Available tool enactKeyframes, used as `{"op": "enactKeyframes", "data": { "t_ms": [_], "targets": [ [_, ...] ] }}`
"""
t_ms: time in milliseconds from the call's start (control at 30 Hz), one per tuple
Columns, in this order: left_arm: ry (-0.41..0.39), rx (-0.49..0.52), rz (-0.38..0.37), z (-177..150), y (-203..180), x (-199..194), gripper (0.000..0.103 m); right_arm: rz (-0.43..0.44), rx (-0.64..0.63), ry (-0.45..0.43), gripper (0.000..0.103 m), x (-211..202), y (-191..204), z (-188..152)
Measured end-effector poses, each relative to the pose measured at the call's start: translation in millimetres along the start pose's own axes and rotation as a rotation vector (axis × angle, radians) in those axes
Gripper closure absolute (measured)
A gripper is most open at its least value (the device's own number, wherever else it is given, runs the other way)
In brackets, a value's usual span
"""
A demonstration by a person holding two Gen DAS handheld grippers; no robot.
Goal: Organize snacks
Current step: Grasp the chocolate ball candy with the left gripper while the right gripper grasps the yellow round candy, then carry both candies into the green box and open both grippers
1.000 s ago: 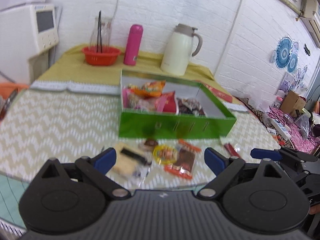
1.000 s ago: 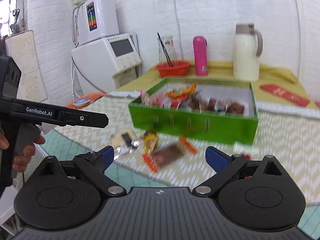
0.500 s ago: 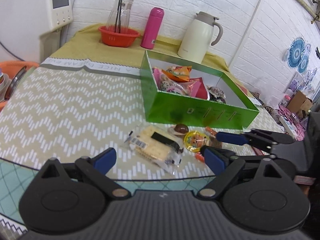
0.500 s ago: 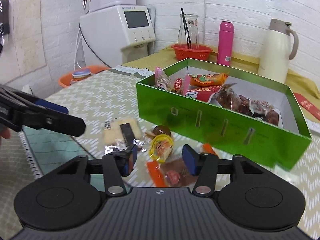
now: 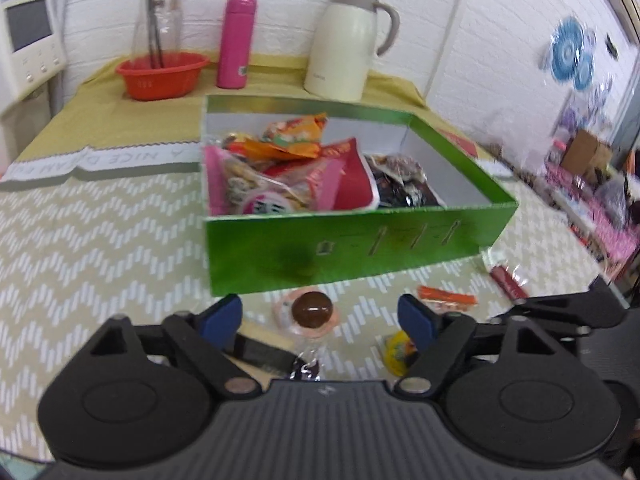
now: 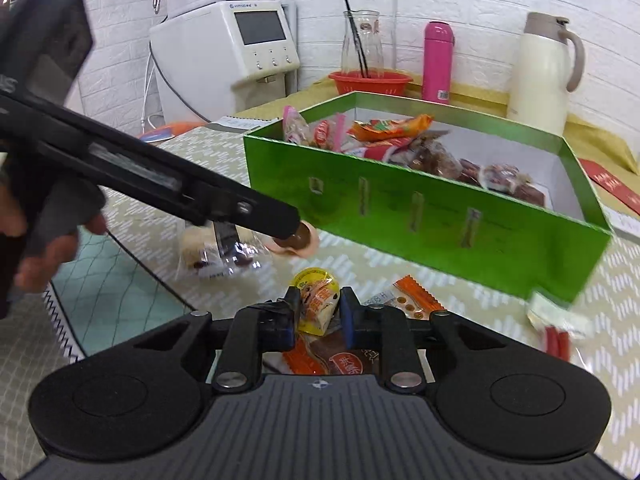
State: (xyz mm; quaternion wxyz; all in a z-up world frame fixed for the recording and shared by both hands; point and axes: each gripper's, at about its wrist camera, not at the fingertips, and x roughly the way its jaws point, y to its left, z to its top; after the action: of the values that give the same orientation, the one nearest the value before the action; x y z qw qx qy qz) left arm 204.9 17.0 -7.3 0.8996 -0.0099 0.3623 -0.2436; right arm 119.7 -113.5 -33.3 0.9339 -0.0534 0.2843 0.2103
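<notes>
A green box [image 5: 352, 244] [image 6: 420, 216] holding several snack packets stands on the chevron tablecloth. In front of it lie loose snacks. My left gripper [image 5: 320, 316] is open, its jaws either side of a brown chocolate sweet [image 5: 312, 312] [image 6: 298, 240] in a pink wrapper. A cracker packet [image 6: 216, 248] lies just behind it. My right gripper [image 6: 318, 314] is shut on a yellow snack packet [image 6: 316, 304], low over an orange-brown packet [image 6: 340, 360]. The yellow packet also shows in the left wrist view [image 5: 394, 350].
A small red-stick packet [image 6: 556, 328] [image 5: 508, 280] lies at the box's right corner. An orange wrapper [image 5: 446, 300] lies near it. Behind the box stand a red basket [image 5: 162, 74], pink flask [image 5: 236, 40] and cream jug [image 5: 348, 40]. A white appliance [image 6: 228, 60] stands at left.
My right gripper has closed on the yellow packet. My left gripper has moved forward and right, from the cracker packet to the chocolate sweet.
</notes>
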Motion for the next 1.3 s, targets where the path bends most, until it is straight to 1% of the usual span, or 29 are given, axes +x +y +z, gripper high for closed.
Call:
{"op": "enactKeyframes", "data": {
  "t_ms": [33,67,167,233,300,333,367,533,600,700,733,767,867,967,1067,1133,1300],
  "targets": [
    [0.021,0.013,-0.011,0.3,-2.8,8.1,0.039,-0.004,0.003,0.001,0.066,-4.1,-2.4,-2.6],
    [0.035,0.014,-0.012,0.8,-4.3,15.0,0.04,-0.005,0.005,0.001,0.066,-7.4,-4.5,-4.7],
    [0.036,0.021,0.027,1.5,-6.5,28.2,0.04,0.005,0.022,-0.001,0.066,-11.9,-9.4,-7.8],
    [0.03,0.033,0.035,1.1,-6.0,31.4,0.044,0.017,0.04,-0.003,0.065,-10.9,-11.9,-7.2],
    [0.034,0.056,0.043,0.4,-7.2,30.1,0.056,0.023,0.043,-0.003,0.065,-8.9,-12.2,-6.0],
    [0.038,0.075,0.05,0.0,-8.3,29.0,0.069,0.026,0.04,-0.002,0.065,-8.3,-11.6,-6.0],
    [0.041,0.085,0.051,-0.7,-9.1,27.8,0.077,0.031,0.037,-0.003,0.065,-6.8,-11.6,-5.2],
    [0.038,0.07,0.04,-2.5,-7.1,25.0,0.078,0.044,0.046,-0.001,0.06,-2.2,-12.5,-4.1],
    [0.034,0.058,0.039,-1.2,-6.3,26.4,0.078,0.045,0.049,0.001,0.059,-1.6,-12.5,-3.8],
    [0.039,0.062,0.04,-0.7,-8.2,26.5,0.079,0.04,0.046,0.004,0.059,-1.8,-11.2,-3.8],
    [0.038,0.064,0.043,-1.4,-8.6,25.5,0.081,0.04,0.047,0.008,0.063,-1.3,-11.2,-3.8],
    [0.039,0.061,0.041,-2.0,-8.3,24.3,0.081,0.041,0.051,0.011,0.063,-0.1,-12.2,-3.8],
    [0.036,0.048,0.032,-5.5,-8.4,20.0,0.081,0.038,0.059,0.01,0.064,-0.6,-12.2,-4.1],
    [0.024,0.011,0.01,-9.7,-6.0,13.0,0.081,0.04,0.071,0.013,0.065,-2.5,-11.8,-2.7],
    [0.004,-0.019,-0.03,-10.0,-6.5,-1.2,0.081,0.034,0.067,-0.018,0.065,-14.2,-10.0,0.0],
    [-0.017,-0.018,-0.062,-6.8,-11.7,-14.9,0.081,0.028,0.063,-0.043,0.065,-25.2,-10.9,4.8],
    [-0.101,-0.016,-0.118,18.5,-28.4,-42.8,0.081,-0.012,0.042,-0.142,0.064,-50.8,-17.1,25.0]
  ]
}}
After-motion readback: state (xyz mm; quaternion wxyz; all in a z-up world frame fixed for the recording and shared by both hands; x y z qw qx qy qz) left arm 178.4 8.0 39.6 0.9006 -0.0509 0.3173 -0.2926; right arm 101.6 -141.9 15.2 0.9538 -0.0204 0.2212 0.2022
